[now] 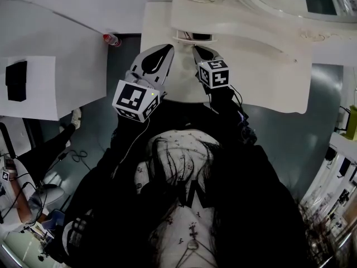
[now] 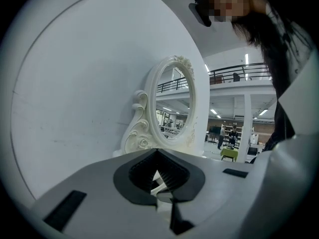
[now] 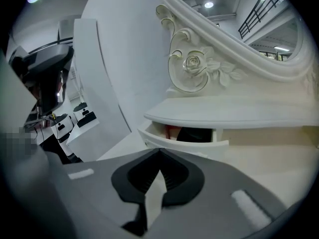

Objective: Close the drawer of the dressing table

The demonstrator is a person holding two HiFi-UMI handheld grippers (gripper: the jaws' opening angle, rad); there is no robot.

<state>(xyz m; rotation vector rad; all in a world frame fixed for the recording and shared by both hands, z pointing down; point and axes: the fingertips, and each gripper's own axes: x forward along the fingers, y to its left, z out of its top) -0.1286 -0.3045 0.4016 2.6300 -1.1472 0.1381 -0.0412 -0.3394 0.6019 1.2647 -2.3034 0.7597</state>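
Beneath the dressing table's [image 1: 251, 66] top ledge, the drawer [image 3: 184, 142] stands partly open, just ahead of the right gripper [image 3: 159, 153], whose jaws meet on nothing. The left gripper [image 2: 157, 152], likewise closed and empty, faces the table's mirror [image 2: 174, 108].

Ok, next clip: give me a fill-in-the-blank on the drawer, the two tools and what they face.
1. The drawer of the dressing table stands slightly ____.
2. The right tool faces it with jaws ____ and nothing between them.
3. The left tool looks toward the oval ____.
4. On the ornate frame a carved ____ shows.
Missing words: open; shut; mirror; rose.
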